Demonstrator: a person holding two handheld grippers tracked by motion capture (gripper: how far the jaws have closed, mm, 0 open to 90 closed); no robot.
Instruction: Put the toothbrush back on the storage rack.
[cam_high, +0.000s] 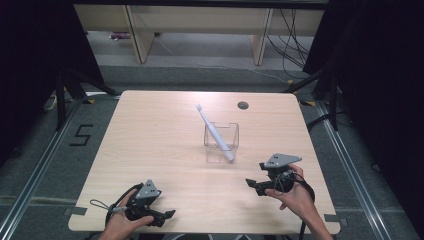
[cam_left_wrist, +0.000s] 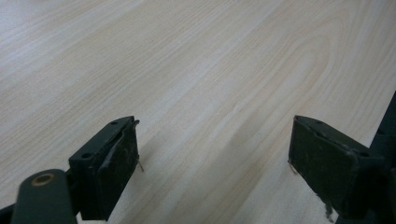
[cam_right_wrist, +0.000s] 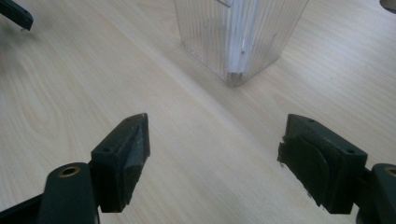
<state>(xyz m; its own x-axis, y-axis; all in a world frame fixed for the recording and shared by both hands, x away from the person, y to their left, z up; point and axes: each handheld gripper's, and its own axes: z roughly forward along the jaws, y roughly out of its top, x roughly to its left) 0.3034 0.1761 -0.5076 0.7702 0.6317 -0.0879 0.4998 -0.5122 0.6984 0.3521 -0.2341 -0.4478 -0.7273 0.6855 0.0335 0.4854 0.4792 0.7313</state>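
Note:
A clear ribbed plastic container (cam_high: 221, 145) stands right of the table's middle. A white, toothbrush-like stick (cam_high: 210, 126) leans in it, its thin end up and pointing to the far left. In the right gripper view the container (cam_right_wrist: 240, 37) stands just ahead of the jaws, the stick's lower end pale behind its wall. My right gripper (cam_high: 253, 185) (cam_right_wrist: 215, 130) is open and empty, a little to the container's near right. My left gripper (cam_high: 169, 214) (cam_left_wrist: 212, 140) is open over bare wood near the front edge.
The light wooden table (cam_high: 150, 150) has a round cable hole (cam_high: 243, 105) at the far right. The left gripper's jaw tip (cam_right_wrist: 16, 14) shows at the right gripper view's top left. Dark curtains, floor rails and cables surround the table.

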